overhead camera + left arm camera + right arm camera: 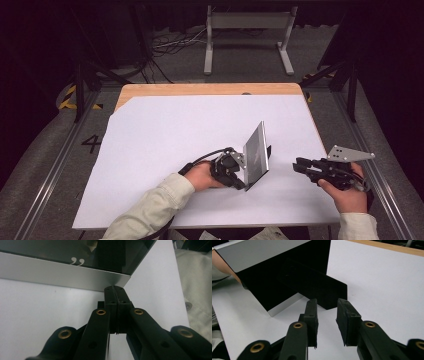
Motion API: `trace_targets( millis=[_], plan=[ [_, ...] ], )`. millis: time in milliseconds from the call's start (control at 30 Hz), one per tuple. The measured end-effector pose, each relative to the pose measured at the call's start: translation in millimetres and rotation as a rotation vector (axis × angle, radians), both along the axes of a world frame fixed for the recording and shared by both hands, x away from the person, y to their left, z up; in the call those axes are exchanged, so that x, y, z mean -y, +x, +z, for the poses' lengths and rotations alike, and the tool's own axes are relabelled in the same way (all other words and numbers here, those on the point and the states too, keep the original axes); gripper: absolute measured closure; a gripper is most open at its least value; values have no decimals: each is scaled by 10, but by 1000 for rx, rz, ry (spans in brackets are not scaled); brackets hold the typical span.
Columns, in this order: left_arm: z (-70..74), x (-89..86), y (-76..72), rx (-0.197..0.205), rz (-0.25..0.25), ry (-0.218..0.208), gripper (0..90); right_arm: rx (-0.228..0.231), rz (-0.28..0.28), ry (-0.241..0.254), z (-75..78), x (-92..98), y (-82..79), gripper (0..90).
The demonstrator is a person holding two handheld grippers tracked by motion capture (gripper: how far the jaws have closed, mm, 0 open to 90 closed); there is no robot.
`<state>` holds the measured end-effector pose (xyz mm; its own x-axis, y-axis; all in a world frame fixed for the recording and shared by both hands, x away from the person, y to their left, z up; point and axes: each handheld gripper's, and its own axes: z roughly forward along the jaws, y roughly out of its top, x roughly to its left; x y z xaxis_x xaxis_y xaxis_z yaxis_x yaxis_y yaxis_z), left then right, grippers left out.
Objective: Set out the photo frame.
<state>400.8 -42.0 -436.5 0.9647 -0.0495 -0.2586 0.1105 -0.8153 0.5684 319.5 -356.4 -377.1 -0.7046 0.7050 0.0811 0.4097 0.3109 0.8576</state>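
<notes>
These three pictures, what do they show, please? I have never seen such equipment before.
A person sits at a table covered with white paper and holds a two-jaw tool in each hand. One camera looks down from above; the other two ride on the tools. The left claw is shut on the lower edge of a silver picture frame, holding it tilted upright. The right claw is open, holds nothing, and points at the black stand on the frame's back.

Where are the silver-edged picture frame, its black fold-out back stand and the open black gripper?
Silver-edged picture frame (pixel 256 152), high view, on its glass front.
Black fold-out back stand (pixel 329 293), right gripper view, on its flat face.
Right gripper (pixel 327 315), right gripper view, between its fingertips.
</notes>
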Motion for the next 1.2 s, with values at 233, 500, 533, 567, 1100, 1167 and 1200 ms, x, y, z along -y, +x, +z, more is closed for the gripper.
trace_targets(
  millis=[233,500,533,567,1100,1167,1200],
  plan=[
    [-24,121,-32,-18,-3,-31,900,-1,-13,0,14,35,-32,703],
    [-36,215,-43,-20,2,-47,900,-4,-29,1,19,81,-86,708],
    [-40,230,-46,-20,9,-53,900,-5,-32,2,21,84,-92,708],
    [-44,244,-52,-17,17,-57,900,-3,-32,1,26,88,-97,708],
    [46,58,-60,7,78,-92,900,-43,-53,7,40,103,-80,727],
    [55,-41,-52,17,93,-96,900,-55,-54,1,50,81,-67,733],
    [60,-89,-50,25,103,-98,900,-66,-55,2,59,69,-66,735]
  ],
)
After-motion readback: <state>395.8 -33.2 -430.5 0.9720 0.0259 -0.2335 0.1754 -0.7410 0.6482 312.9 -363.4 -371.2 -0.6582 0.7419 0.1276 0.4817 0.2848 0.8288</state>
